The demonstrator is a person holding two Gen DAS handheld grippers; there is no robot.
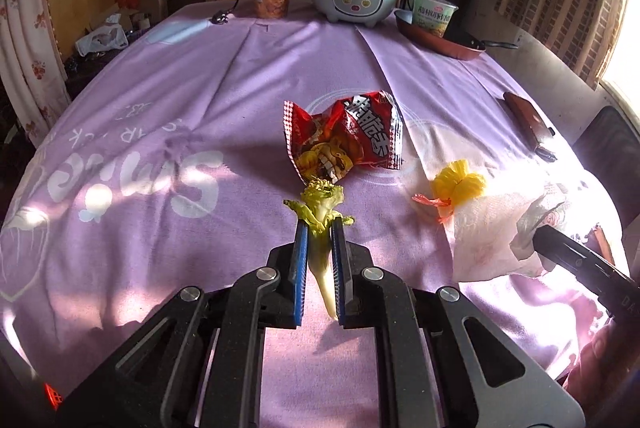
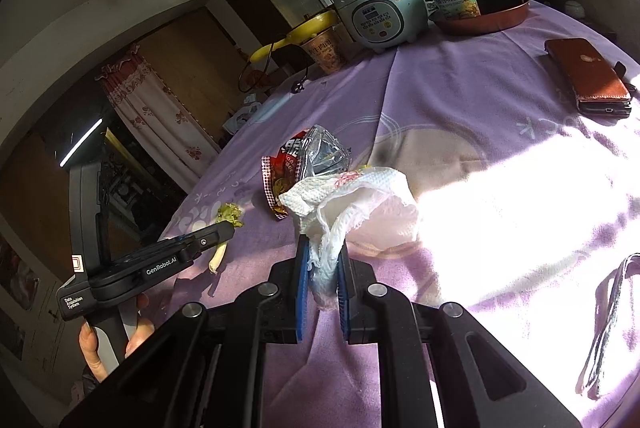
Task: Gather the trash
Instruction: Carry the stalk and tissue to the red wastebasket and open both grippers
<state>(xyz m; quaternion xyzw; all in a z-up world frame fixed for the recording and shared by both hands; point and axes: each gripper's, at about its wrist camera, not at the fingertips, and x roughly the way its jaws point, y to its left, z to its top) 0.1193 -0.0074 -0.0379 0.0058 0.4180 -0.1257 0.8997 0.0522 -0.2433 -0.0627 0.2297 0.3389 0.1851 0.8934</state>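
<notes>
Purple printed tablecloth covers the table; left gripper pinches a pale green vegetable stalk, right gripper clamps a crumpled white paper towel. Mid-table lies a red crinkled snack wrapper; only the left view shows yellow-orange plastic scraps; sun glare hides the right edge

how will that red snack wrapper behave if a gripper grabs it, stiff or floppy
The red snack wrapper looks crumpled and empty, so it is probably floppy and very light. Its glossy film may slip between pads. Pushed, it would likely skid over the purple cloth.
</notes>
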